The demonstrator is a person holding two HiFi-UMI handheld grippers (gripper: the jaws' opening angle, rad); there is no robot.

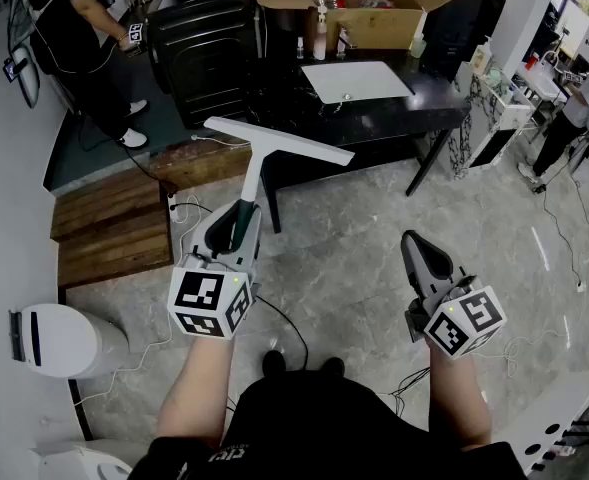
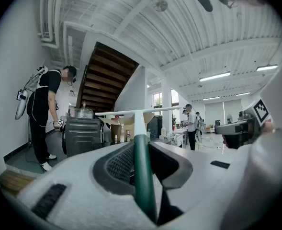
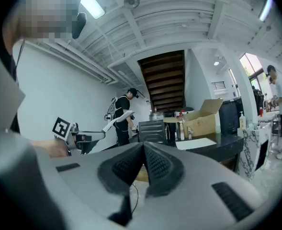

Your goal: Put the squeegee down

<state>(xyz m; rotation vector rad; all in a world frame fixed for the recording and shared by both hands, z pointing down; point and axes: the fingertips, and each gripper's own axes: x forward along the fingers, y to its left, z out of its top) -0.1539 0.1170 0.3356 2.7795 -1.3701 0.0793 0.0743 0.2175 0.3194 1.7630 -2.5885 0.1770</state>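
Note:
The squeegee has a dark green handle [image 2: 143,176] and a white T-shaped blade [image 1: 279,140]. My left gripper [image 1: 240,213] is shut on the handle and holds it level in the air above the marble floor, blade pointing away toward the black table [image 1: 379,118]. In the left gripper view the handle runs between the two pads of the left gripper [image 2: 141,150], with the white blade [image 2: 136,112] across the far end. My right gripper [image 1: 415,242] hangs to the right, its jaws closed together with nothing between them. The right gripper view shows the right gripper [image 3: 143,150] with pads touching, and the squeegee [image 3: 116,120] far to the left.
On the black table lie a white sheet [image 1: 357,80] and an open cardboard box [image 1: 374,8]. A dark ribbed case [image 1: 209,38] stands beside it. Wooden steps [image 1: 109,228] and a white round device [image 1: 59,338] are on the left. One person [image 1: 74,28] stands far left, another [image 1: 584,98] far right.

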